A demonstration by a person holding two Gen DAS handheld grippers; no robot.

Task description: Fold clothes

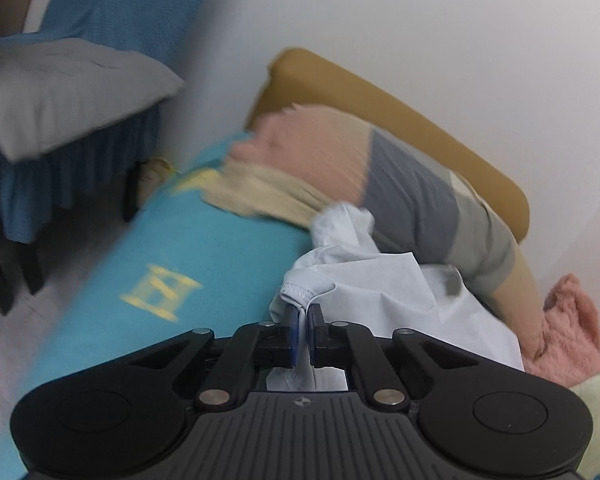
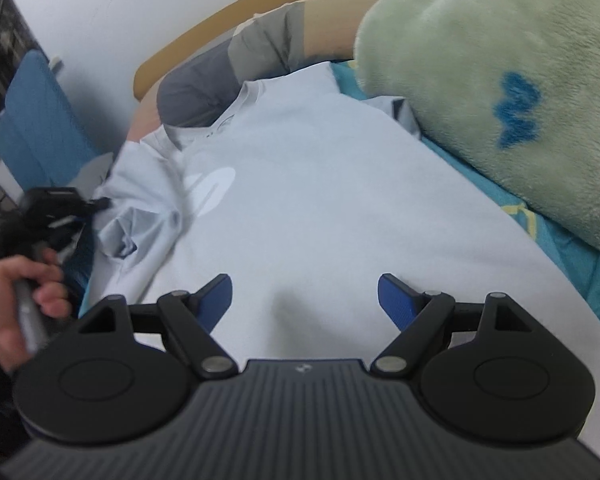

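A pale blue T-shirt (image 2: 320, 208) lies spread on the bed, its collar toward the headboard and a white logo on its chest. My left gripper (image 1: 303, 314) is shut on a stitched hem of that T-shirt (image 1: 364, 280), which bunches up in front of its blue pads. In the right wrist view the left gripper (image 2: 100, 204) sits at the shirt's crumpled left sleeve, held by a hand (image 2: 16, 304). My right gripper (image 2: 305, 292) hovers open over the lower part of the shirt, nothing between its fingers.
A teal sheet (image 1: 160, 264) with yellow marks covers the bed. A striped pillow (image 1: 412, 196) rests against the mustard headboard (image 1: 380, 92). A green plush blanket (image 2: 500, 80) lies on the right, a pink fluffy cloth (image 1: 572, 328) near it. A blue-covered chair with a grey cushion (image 1: 68, 92) stands left.
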